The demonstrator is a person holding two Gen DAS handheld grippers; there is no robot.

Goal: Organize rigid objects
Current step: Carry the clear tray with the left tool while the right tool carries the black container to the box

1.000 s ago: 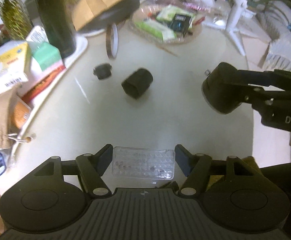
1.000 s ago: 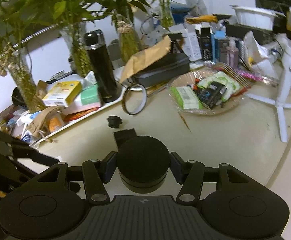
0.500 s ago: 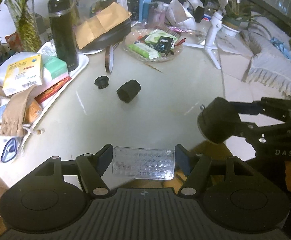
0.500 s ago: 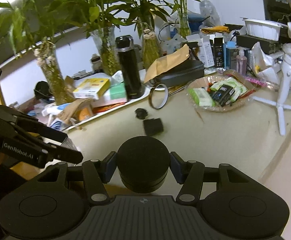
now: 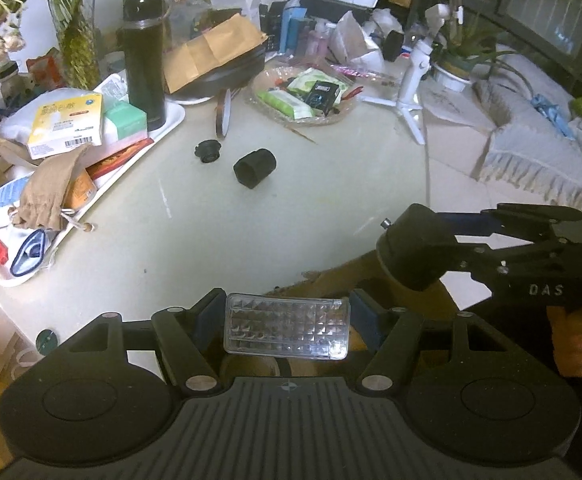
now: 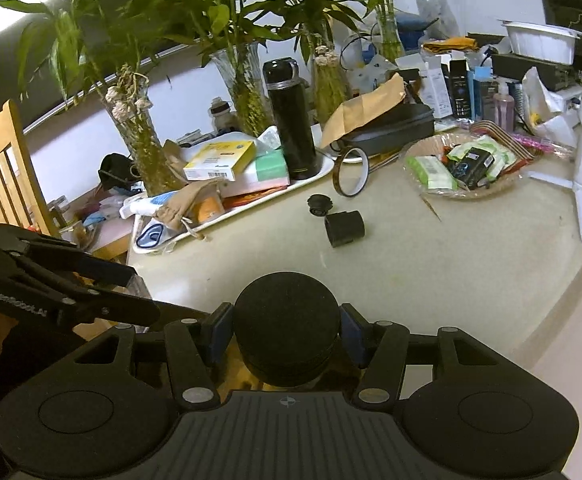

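Left wrist view: left gripper point(image 5: 287, 330) tilted downward pinches a clear box point(image 5: 287, 331); right gripper point(image 6: 285, 334) apparently clamps a black cylinder point(image 6: 285, 334).

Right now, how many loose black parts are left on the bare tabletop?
2: a small black cap beside the tape roll, and a larger black cylinder lying on its side just past it. Clutter may hide others.

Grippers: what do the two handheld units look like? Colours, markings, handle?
Both are matte black plastic with linkage arms, silver pivot screws, blue pads inside the fingers, a ribbed deck and two round discs at the base. The right gripper carries white "DAS" lettering and an orange handle. The left gripper bears white "GenRobot.AI" lettering. No cables visible.
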